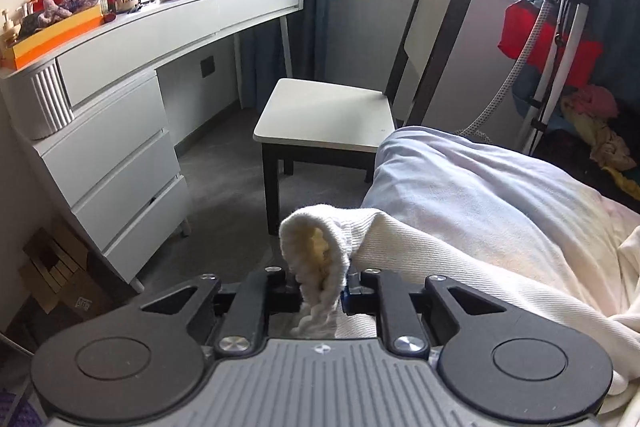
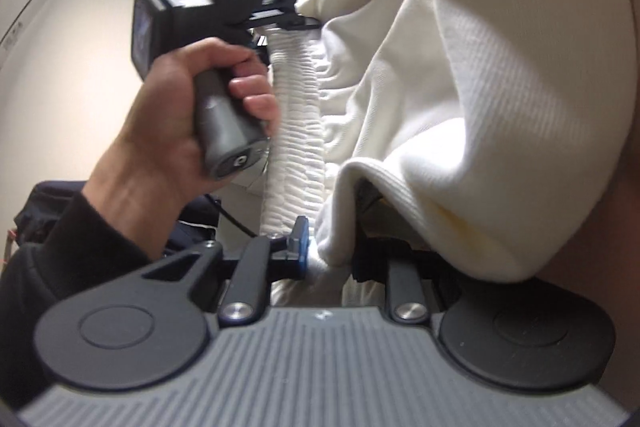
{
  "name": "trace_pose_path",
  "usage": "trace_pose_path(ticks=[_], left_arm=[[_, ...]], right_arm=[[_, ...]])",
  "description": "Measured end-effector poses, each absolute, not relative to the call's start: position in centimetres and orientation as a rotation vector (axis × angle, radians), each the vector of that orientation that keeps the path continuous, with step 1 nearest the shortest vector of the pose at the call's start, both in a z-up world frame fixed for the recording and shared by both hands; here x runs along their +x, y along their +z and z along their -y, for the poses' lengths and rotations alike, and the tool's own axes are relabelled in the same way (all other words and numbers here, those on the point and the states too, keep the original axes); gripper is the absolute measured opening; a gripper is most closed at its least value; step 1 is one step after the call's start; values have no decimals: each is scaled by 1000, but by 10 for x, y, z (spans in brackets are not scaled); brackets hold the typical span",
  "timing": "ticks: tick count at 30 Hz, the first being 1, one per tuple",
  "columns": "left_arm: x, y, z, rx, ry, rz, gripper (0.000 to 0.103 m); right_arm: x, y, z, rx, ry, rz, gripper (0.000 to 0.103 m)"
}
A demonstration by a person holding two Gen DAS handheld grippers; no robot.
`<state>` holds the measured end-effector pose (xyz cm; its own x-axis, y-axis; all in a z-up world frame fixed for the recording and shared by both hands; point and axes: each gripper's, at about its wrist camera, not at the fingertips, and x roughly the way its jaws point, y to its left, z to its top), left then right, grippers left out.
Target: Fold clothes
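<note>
Both grippers are pinching the ribbed elastic waistband point(image 2: 294, 115) of a cream-white garment point(image 2: 500, 87), probably trousers or a skirt, one at each end, so that the band is stretching straight between them and the cloth is hanging evenly below for folding.

In the left wrist view, the left gripper point(image 1: 322, 293) at bottom centre is clenching a bunched loop of that waistband point(image 1: 316, 259); the garment's twill body point(image 1: 460, 259) is trailing off to the lower right over a pale blue bedcover point(image 1: 460, 171). A white stool point(image 1: 324, 113) and a dressing table point(image 1: 160, 27) are standing beyond, at centre and upper left, well apart from the cloth.

In the right wrist view, the right gripper point(image 2: 326, 263) at lower centre is grasping the near end of the band, with cloth bulging between its fingers. The person's hand point(image 2: 188, 123) at centre left is gripping the handle of the left gripper point(image 2: 294, 21), which is biting the band's far end at upper centre. The garment's bulk is draping down the right side of the frame, held clear so it is likely ready to be laid flat.
</note>
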<state>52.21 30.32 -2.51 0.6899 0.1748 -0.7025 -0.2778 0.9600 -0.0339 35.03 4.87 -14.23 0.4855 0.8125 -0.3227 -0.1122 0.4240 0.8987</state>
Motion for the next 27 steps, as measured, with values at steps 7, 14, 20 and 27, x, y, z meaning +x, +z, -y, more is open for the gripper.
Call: trace_pose_path(ticks=[7, 14, 20, 27], left_arm=[[467, 12, -293, -210, 187, -719, 68], [344, 74, -240, -164, 91, -588, 87], [223, 109, -186, -136, -38, -500, 92], [93, 114, -122, -150, -85, -387, 94]], right_arm=[[328, -116, -40, 848, 680, -945, 47], [282, -52, -4, 677, 627, -844, 90], [210, 8, 80, 487, 502, -659, 90], [129, 50, 162, 275, 359, -449, 90]])
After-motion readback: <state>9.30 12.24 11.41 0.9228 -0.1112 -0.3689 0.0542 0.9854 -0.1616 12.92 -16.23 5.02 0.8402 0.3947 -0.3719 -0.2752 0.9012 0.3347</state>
